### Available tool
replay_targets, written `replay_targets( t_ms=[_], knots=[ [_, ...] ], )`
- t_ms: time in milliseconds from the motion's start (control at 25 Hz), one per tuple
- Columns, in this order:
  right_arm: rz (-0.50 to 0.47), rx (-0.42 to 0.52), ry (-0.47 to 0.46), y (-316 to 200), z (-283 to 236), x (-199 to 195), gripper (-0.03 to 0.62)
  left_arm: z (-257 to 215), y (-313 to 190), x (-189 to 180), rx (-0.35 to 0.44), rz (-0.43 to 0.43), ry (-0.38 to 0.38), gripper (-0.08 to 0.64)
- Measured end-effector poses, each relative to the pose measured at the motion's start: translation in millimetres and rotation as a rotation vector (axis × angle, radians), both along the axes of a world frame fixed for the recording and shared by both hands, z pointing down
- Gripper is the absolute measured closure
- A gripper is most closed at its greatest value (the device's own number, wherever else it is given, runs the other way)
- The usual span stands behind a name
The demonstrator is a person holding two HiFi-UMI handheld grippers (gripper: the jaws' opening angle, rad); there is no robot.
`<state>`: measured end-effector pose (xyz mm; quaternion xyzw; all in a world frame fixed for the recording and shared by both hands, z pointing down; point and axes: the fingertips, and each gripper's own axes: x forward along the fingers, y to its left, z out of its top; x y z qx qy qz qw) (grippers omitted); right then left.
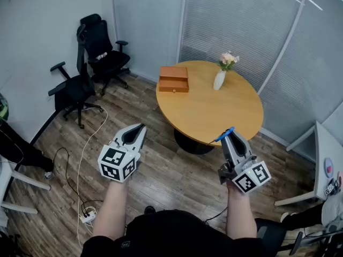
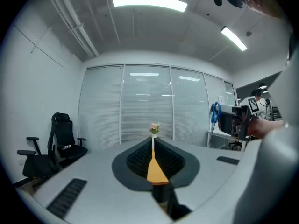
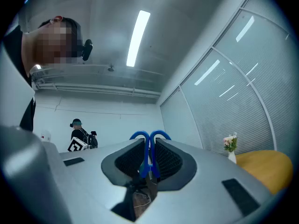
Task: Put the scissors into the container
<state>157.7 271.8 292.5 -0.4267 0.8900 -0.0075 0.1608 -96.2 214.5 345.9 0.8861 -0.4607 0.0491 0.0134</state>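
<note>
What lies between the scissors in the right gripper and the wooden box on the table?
In the head view, only bare table lies between the scissors and the wooden box; the vase stands off to the side.

Left gripper point(image 2: 153, 149) seen along its own jaws, which are pressed together with nothing gripped

Through the thin slit between the jaws, a white vase point(image 2: 153, 141) of flowers and a wedge of orange table point(image 2: 156, 171) are seen. Two black office chairs point(image 2: 63, 135) are set at the left, before a wall of closed blinds point(image 2: 140, 106). At the right, blue-handled scissors point(image 2: 214, 113) are held handles-up by the right gripper point(image 2: 225, 120), and two ceiling lights point(image 2: 149, 3) are lit
</note>
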Motion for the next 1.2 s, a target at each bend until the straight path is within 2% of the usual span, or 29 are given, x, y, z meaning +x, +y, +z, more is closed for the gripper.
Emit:
replay_targets(
  t_ms=[400, 600, 840, 1200],
  knots=[
    [-0.001, -0.029, 0.007, -5, 14, 10, 0.505, 0, 10, 23, -0.009, 0.028, -0.009, 0.534],
    [0.006, -0.029, -0.003, 1, 18, 33, 0.503, 2, 24, 36, -0.004, 0.008, -0.011, 0.534],
    [-0.022, -0.048, -0.028, 1, 23, 48, 0.503, 20, 35, 43, -0.043, -0.023, 0.009, 0.534],
    [-0.052, -0.099, -0.026, -43, 39, 41, 0.503, 30, -1, 37, -0.059, -0.044, 0.018, 0.534]
  ],
)
